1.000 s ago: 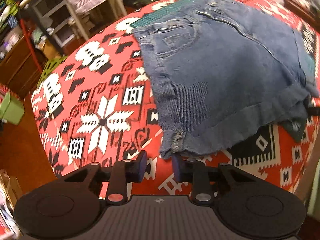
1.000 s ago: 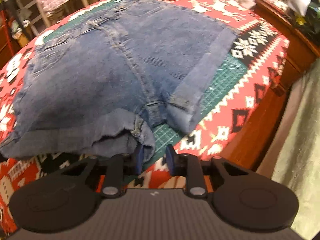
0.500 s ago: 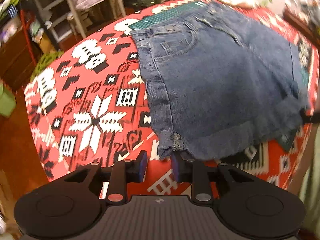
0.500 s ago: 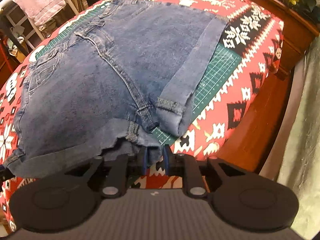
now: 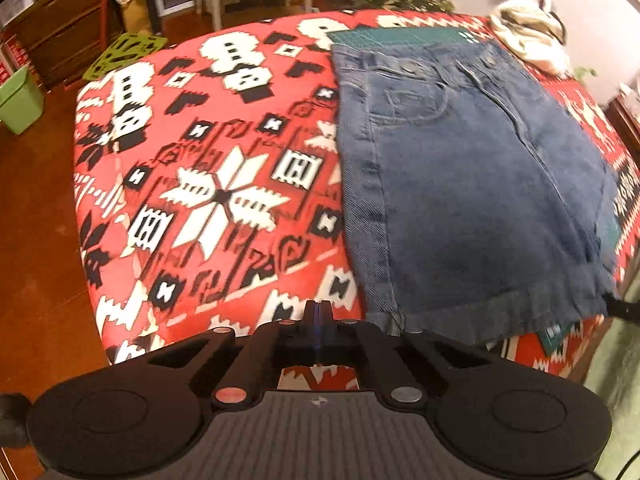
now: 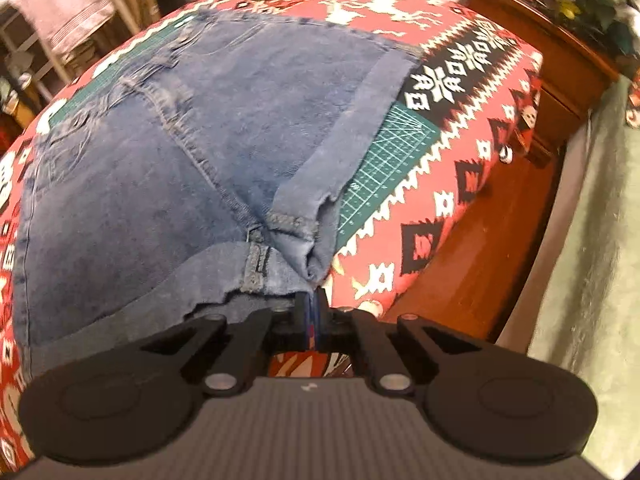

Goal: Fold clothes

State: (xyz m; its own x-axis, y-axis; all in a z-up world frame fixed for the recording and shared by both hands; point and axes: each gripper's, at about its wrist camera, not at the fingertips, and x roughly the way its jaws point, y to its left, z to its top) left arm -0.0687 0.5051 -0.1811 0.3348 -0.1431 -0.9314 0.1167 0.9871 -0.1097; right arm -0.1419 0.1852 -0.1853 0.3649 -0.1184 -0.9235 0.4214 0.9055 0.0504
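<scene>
Denim shorts lie spread flat on the table, front side up, waistband at the far edge and both cuffed leg hems toward the near edge; the button and front pocket show in the left wrist view. No fold is visible yet: the garment looks a single layer across, both legs open side by side, the crotch seam bunched a little near the table's front edge. Judged from this, the task is at its very start, with the whole fold left to do. The right gripper sits at the near hem just beside the crotch, its fingers drawn together with a sliver of blue between them; it appears to pinch the inner edge of a leg hem, though how much cloth is caught is hard to tell. The left gripper is closed on nothing, fingers pressed together, hanging over bare tablecloth just left of the shorts' near left corner, not touching the denim. Beneath the shorts lies a green cutting mat, showing at the right and far edges, over a red patterned tablecloth. A crumpled pale garment waits at the far corner, well apart, likely next in line. Beyond are shelving and a green bin on the floor.
</scene>
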